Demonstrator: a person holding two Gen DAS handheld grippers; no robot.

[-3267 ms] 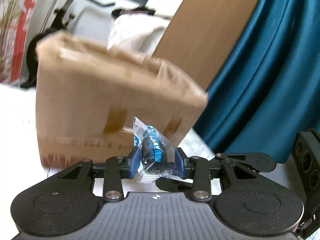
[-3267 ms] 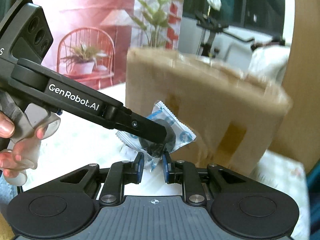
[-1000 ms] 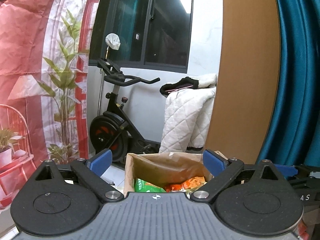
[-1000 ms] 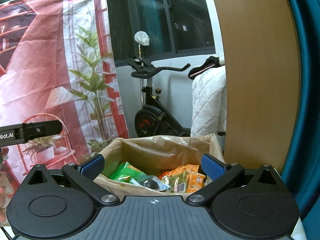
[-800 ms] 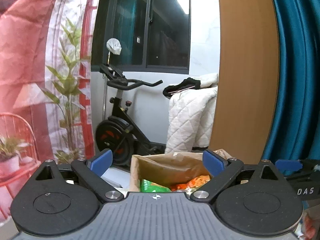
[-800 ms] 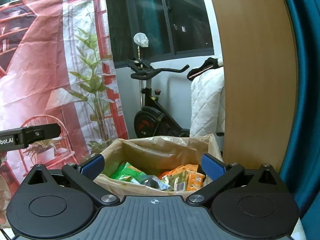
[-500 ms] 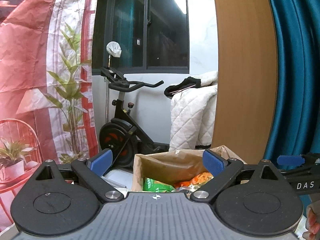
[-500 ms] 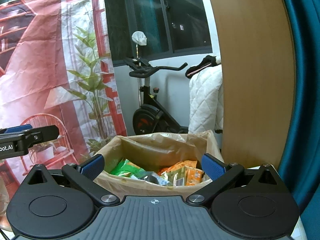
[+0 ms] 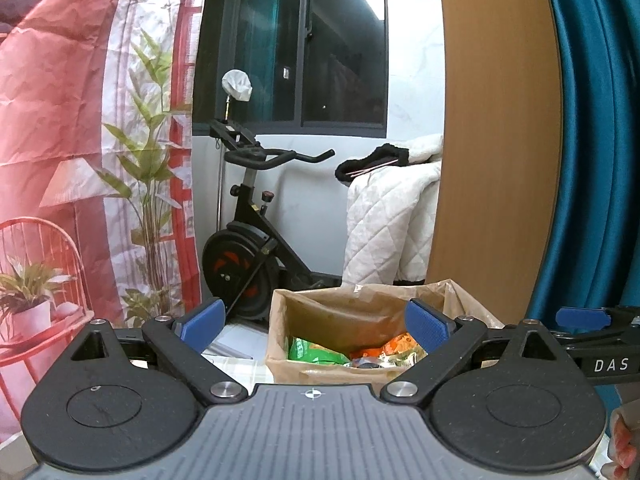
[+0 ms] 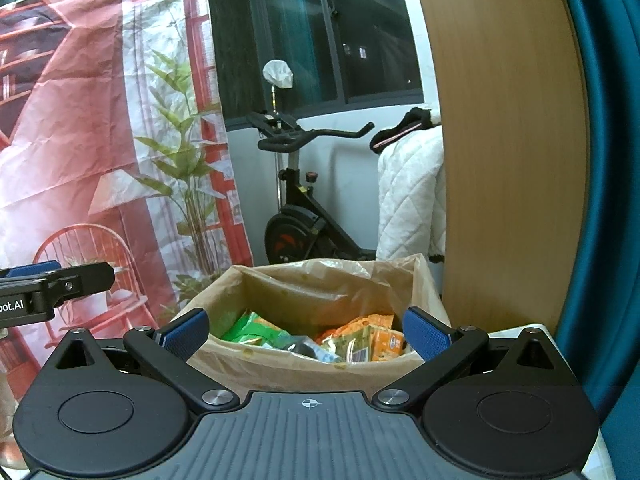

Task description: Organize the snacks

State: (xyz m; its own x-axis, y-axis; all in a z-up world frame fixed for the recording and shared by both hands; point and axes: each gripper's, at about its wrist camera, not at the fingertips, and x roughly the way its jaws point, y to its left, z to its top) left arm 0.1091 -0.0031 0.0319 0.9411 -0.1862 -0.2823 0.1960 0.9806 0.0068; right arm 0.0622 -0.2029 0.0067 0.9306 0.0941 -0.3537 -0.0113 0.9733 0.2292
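An open cardboard box (image 9: 280,364) stands ahead of both grippers, also in the right wrist view (image 10: 296,372). Inside lie a green snack bag (image 9: 314,352), orange packets (image 10: 372,338) and a dark wrapped snack in clear blue-printed plastic (image 10: 308,350). My left gripper (image 9: 314,326) is open and empty, held back from the box. My right gripper (image 10: 306,332) is open and empty, close to the box's near wall. The right gripper's arm (image 9: 596,356) shows at the right of the left wrist view; the left gripper's arm (image 10: 52,284) shows at the left of the right wrist view.
A wooden panel (image 9: 492,160) and a teal curtain (image 9: 600,140) stand right behind the box. An exercise bike (image 9: 256,240) and a white quilt (image 9: 392,220) are farther back. A red printed backdrop (image 10: 100,140) hangs at the left. The box rests on a pale checked tabletop (image 9: 236,366).
Earlier my left gripper held the blue-printed snack beside the box; now both grippers are open and empty and the snack lies in the box. Over the last second both views shifted only slightly.
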